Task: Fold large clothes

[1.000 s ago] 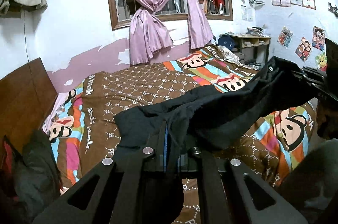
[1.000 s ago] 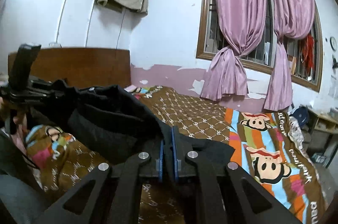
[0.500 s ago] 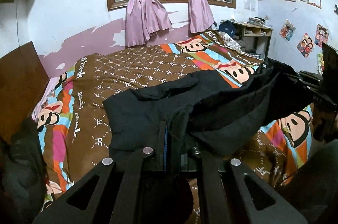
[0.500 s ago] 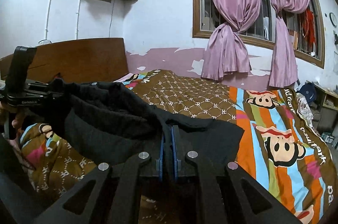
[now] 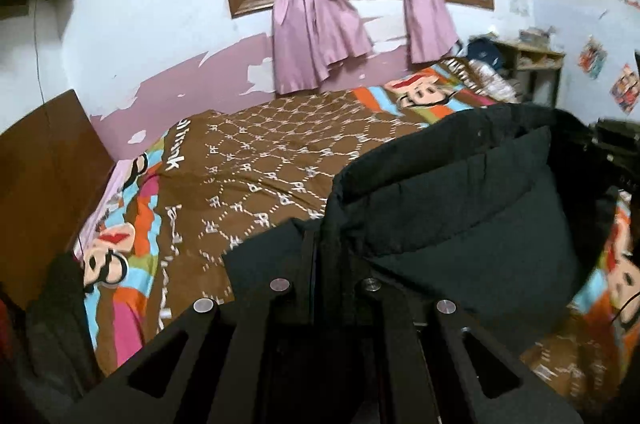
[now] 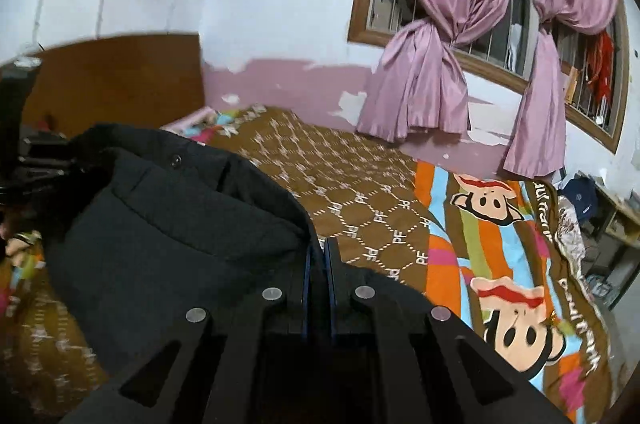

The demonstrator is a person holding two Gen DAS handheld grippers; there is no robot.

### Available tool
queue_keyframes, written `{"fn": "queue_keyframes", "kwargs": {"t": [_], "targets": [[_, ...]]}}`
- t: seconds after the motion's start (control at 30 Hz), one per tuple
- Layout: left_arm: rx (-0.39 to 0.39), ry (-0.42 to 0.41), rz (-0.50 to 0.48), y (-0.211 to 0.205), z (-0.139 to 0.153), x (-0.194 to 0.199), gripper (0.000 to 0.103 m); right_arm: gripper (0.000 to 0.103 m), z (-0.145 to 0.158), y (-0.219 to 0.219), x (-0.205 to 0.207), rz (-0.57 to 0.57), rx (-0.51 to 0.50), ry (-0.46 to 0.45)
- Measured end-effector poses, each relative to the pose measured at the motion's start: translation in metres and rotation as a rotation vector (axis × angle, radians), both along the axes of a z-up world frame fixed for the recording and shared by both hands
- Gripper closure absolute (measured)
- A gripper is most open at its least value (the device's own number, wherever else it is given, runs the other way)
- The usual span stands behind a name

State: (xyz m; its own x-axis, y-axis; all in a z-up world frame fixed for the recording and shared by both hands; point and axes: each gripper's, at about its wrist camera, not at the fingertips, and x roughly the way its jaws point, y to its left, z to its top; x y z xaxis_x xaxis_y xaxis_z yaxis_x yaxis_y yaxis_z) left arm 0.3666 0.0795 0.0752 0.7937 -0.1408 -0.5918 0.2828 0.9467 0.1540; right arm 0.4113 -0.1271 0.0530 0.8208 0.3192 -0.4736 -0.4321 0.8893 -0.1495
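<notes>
Over the bed [image 5: 280,151] with its brown patterned and cartoon-striped cover, we hold a large black garment [image 5: 460,216] slung between our two hands. Our left gripper [image 5: 320,244] is clamped shut on one edge of the cloth, and our right gripper [image 6: 318,256] is pinched shut on another edge, both pointing down toward the mattress. The garment's long axis runs from one gripper across to the other, roughly along the near side of the bed, with its middle sagging and a lower layer already lying on the cover. Neither hand is nearer; each has an end. Ahead of both grippers lies open bedcover toward the window wall, so we judge the next move depends on carrying the held edge forward evenly, keeping the span taut so it lands square.
</notes>
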Motion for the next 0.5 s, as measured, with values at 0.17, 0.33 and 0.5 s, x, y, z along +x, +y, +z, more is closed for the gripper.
{"fn": "queue_keyframes", "kwargs": {"t": [0.17,0.33,0.5], "targets": [[0.058,-0.028,-0.010,-0.002,-0.033,0.056,0.098,0.097,-0.040,0.013,0.074,-0.068,-0.055,0.080],[0.041,0.007,-0.018,0.006,-0.088,0.106,0.098,0.097,-0.097,0.022,0.119,-0.059,-0.152,0.104],[0.004,0.047,-0.003,0.012,-0.115,0.132,0.096,0.095,-0.124,0.026,0.139,-0.068,-0.143,0.083]]}}
